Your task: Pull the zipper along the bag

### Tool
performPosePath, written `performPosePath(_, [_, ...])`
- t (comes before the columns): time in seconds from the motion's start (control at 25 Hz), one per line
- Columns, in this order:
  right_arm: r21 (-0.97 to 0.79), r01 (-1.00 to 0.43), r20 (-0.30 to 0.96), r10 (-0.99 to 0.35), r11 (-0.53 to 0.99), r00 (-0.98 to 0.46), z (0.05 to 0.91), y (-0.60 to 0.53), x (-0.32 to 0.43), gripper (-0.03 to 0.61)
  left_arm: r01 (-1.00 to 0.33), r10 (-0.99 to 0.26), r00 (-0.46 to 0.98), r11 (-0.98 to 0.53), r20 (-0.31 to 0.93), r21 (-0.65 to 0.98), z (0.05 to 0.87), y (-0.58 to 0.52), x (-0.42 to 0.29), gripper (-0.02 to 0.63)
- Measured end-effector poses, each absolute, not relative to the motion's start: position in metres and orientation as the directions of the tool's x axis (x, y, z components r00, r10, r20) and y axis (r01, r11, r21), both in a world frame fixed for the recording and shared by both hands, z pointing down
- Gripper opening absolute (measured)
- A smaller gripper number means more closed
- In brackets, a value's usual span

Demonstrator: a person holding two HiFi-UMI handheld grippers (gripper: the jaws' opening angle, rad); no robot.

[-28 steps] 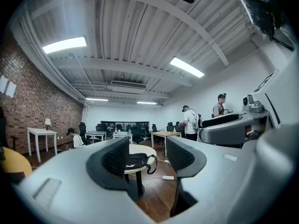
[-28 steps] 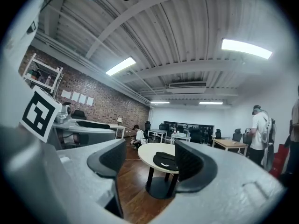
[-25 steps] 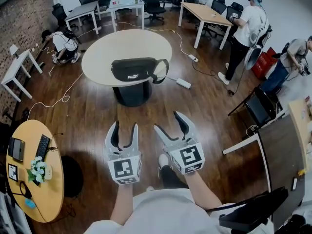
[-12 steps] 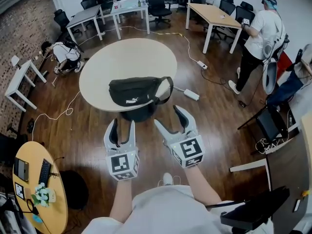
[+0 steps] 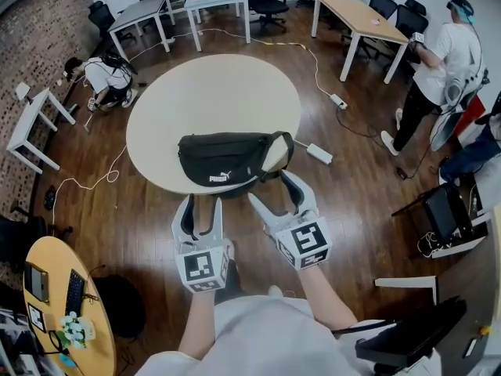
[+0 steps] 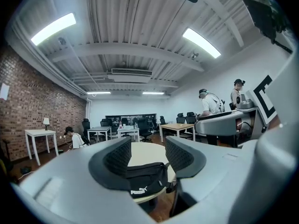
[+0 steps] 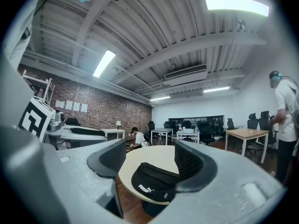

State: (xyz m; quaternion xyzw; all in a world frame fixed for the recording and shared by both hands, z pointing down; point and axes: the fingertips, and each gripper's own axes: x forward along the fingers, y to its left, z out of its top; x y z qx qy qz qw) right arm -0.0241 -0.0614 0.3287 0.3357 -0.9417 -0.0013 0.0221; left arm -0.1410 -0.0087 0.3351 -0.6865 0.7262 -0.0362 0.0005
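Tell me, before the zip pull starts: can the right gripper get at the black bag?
Probably yes. The right gripper, jaws apart and empty, hangs just short of the bag at the round table's near edge, nothing between them.

Bag [image 5: 227,159] on table [image 5: 205,92], near edge

Black on cream, over dark wood.
Black bag [image 5: 227,159] with a small white logo, there on the cream round table [image 5: 211,92]; dark reddish-brown planked floor [image 5: 141,218]; pale grey left gripper [image 5: 201,204] and right gripper [image 5: 272,190], black-lined inside, black-and-white square markers on both; red-brown brick pattern along the wall [image 5: 35,30].
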Motion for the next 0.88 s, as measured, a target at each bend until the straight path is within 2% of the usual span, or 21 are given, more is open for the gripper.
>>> performPosePath(0.36, [0.058, -0.689, 0.007, -0.691, 0.722, -0.723, 0.307, -0.175, -0.097, 0.302, -0.998, -0.999, 0.035, -0.036, 0.014, -0.058, 0.314, -0.143, -0.225, 0.224])
performPosePath(0.56, [0.046, -0.765, 0.051, -0.767, 0.642, -0.640, 0.327, -0.226, -0.098, 0.296, -0.991, -0.991, 0.125, -0.126, 0.038, -0.040, 0.333, -0.191, -0.240, 0.224])
performPosePath(0.88, [-0.007, -0.807, 0.123, -0.801, 0.590, -0.586, 0.356, -0.275, -0.064, 0.291, -0.969, -0.964, 0.230, -0.239, 0.132, -0.061, 0.363, -0.255, -0.226, 0.224])
